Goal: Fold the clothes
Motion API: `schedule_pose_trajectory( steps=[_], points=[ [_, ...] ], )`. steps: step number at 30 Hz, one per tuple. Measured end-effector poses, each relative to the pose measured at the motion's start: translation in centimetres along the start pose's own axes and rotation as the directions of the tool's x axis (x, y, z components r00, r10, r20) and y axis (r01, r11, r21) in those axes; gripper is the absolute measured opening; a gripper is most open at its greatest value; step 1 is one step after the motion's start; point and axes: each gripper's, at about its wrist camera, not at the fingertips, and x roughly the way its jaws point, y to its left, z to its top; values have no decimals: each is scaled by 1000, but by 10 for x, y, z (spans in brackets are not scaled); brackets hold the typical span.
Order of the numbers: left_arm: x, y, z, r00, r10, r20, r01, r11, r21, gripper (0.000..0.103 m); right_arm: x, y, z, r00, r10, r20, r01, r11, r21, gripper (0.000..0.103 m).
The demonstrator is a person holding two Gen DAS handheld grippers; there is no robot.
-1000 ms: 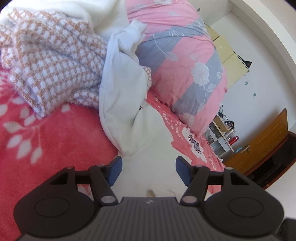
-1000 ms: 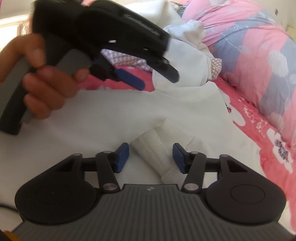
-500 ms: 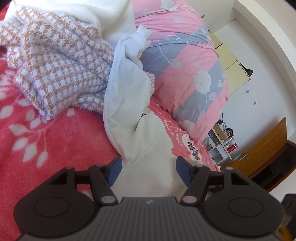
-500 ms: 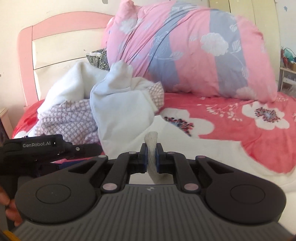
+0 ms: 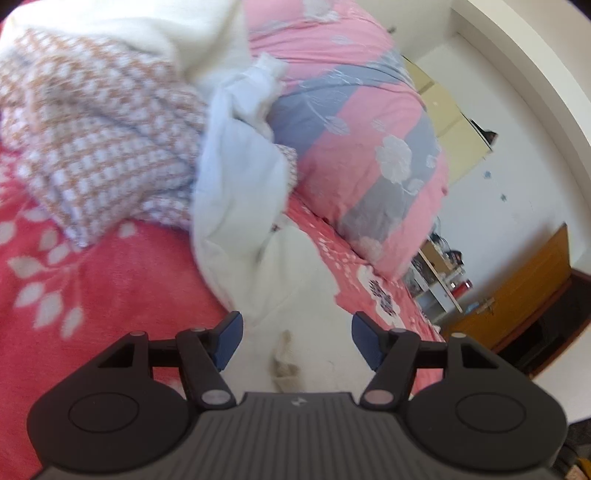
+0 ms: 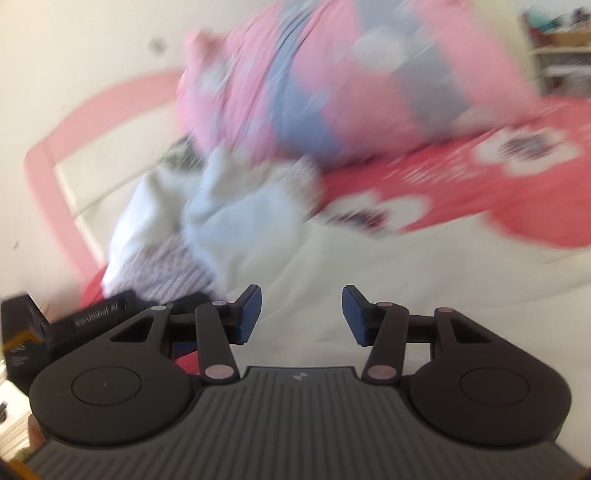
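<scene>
Bed, red floral sheet (image 5: 110, 266).

Far left: checked brown-and-white garment (image 5: 103, 147), crumpled, with a fluffy white piece (image 5: 122, 26) behind it.

Centre: pale blue-white garment (image 5: 236, 192), heaped, touching the checked one on its right side.

Near centre: white garment (image 5: 303, 295), the piece being folded, spread flat on the sheet and running under both tools.

Right: pink-and-grey floral duvet (image 5: 354, 122), bundled against the far wall.

Left gripper (image 5: 296, 338): jaws wide, nothing clamped, white cloth below them.

Right gripper (image 6: 301, 314): jaws have just been opening, now apart with nothing between them, over the white garment; picture blurred.
</scene>
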Motion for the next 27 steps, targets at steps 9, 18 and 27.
schedule_pose_trajectory(
  steps=[9, 18, 27],
  points=[
    [53, -66, -44, 984, 29, -174, 15, 968, 250, 65, -118, -141, 0, 885, -465, -22, 465, 885, -4, 17],
    [67, -70, -69, 970, 164, -182, -81, 916, 392, 62, -122, -185, -7, 884, -455, -110, 463, 884, 63, 11],
    [70, -68, -65, 973, 143, -183, -67, 927, 369, 62, -65, -280, 22, 848, -508, -151, 530, 811, 248, 1]
  ],
)
